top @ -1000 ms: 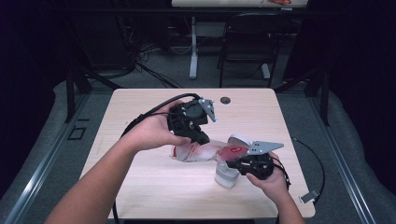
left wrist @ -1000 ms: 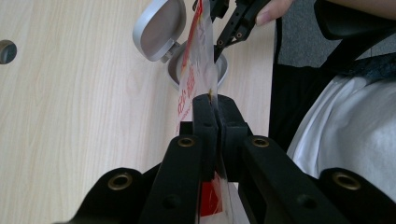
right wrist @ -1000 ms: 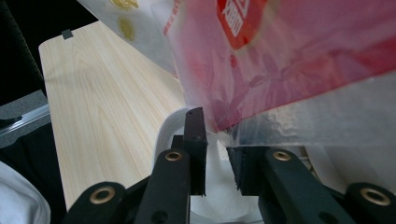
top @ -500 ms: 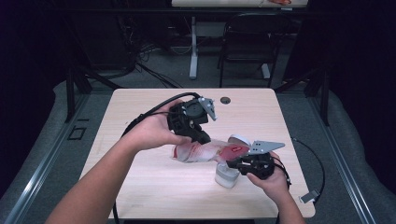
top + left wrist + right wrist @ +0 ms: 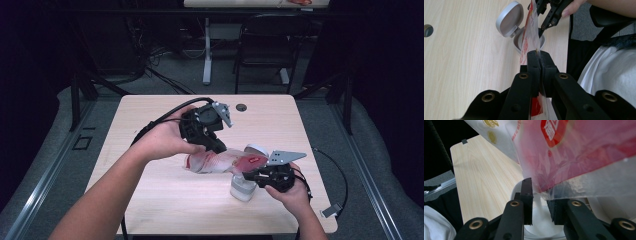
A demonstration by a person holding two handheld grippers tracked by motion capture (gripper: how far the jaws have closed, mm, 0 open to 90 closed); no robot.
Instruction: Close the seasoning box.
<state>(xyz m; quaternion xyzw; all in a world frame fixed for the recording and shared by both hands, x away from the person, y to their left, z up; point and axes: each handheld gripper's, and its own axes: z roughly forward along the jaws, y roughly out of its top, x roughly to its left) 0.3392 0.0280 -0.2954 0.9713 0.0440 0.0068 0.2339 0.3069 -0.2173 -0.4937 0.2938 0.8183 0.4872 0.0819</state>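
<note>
My two grippers with a plastic bag over a white jar on the table point(image 5: 150, 130).

My left gripper point(image 5: 536, 53) pinches the bag point(image 5: 225, 162) tight at mid-table. My right gripper point(image 5: 540, 195), near right, has a narrow gap between its jaws, the bag's lower edge just above it. The jar point(image 5: 243, 187) stands beneath, its lid point(image 5: 509, 18) flipped open.

A red-and-clear plastic bag point(image 5: 225, 161) is held above the tabletop point(image 5: 150, 195) by the left gripper point(image 5: 216, 145). The right gripper point(image 5: 252, 176) is positioned over a white container point(image 5: 242, 189).
</note>
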